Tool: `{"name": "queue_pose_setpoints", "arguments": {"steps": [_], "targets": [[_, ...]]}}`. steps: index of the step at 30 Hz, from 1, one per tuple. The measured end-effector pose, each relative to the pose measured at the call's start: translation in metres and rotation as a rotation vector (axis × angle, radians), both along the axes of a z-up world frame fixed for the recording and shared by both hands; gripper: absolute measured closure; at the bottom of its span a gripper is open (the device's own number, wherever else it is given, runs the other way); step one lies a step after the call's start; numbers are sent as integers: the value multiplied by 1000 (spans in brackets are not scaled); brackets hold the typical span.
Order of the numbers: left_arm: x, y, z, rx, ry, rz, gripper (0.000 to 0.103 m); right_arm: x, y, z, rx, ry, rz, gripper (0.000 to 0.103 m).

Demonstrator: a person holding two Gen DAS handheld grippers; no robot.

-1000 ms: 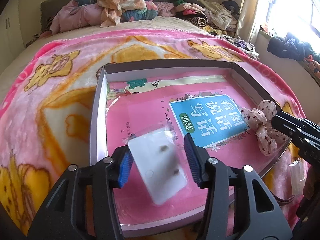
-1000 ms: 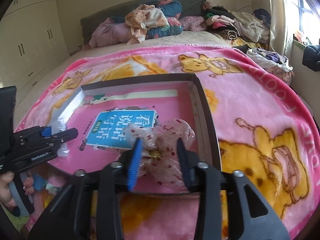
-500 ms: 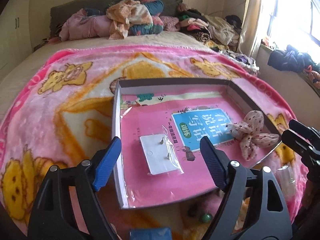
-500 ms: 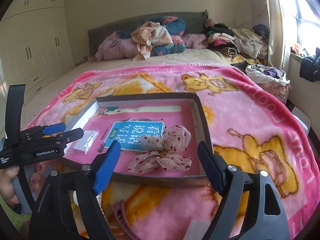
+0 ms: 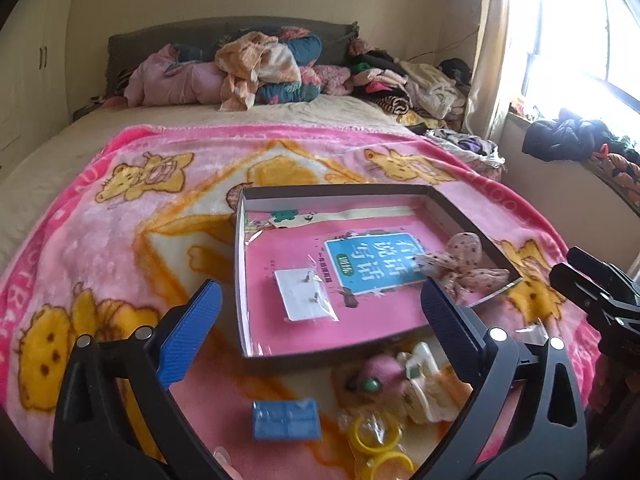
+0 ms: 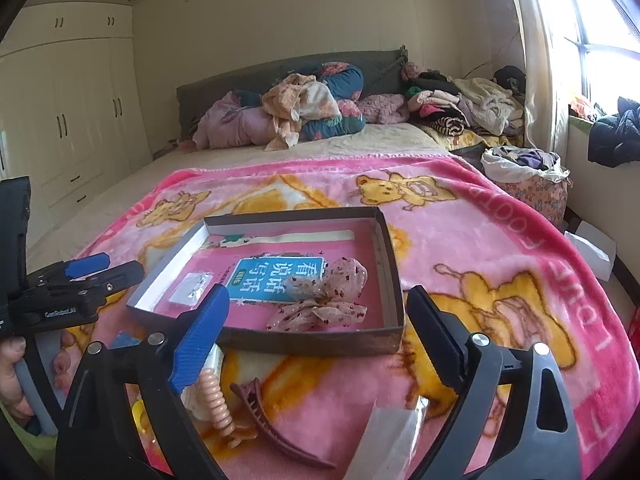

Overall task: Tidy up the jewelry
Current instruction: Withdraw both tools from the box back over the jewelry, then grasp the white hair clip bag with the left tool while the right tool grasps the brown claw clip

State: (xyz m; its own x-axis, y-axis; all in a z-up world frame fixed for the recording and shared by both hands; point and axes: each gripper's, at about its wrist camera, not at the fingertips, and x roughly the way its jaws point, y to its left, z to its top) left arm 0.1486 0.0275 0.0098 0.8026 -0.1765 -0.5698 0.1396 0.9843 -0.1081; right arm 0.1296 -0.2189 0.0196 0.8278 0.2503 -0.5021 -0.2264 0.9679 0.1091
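Both jaws had just been opening, nothing between: left gripper [image 5: 316,320] and right gripper [image 6: 320,320] spread. White earring card in clear plastic [image 5: 306,294] and speckled pink fabric bow [image 6: 324,300] lay centre-frame in the shallow grey cardboard box [image 6: 312,342]. Next: pick loose brown plastic claw clip [image 6: 268,424], lower frame.

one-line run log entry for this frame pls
left tongs: open, jaws just opened, empty | right tongs: open, jaws just opened, empty | earring card: in tray | fabric bow: in tray | brown claw clip: on blanket
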Motion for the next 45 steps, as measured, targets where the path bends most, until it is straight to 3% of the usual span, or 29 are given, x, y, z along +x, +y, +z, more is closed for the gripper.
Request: {"name": "queue_pose_setpoints", "arguments": {"steps": [10, 30, 45], "targets": [[-27, 3, 1, -38, -41, -1, 12, -25, 0, 1, -8, -13, 14, 13], [-70, 4, -16, -35, -46, -21, 12, -63, -1, -20, -21, 22, 39, 12], [-97, -7, -62, 8, 93, -110, 12, -58, -15, -48, -52, 106, -17, 12]]}}
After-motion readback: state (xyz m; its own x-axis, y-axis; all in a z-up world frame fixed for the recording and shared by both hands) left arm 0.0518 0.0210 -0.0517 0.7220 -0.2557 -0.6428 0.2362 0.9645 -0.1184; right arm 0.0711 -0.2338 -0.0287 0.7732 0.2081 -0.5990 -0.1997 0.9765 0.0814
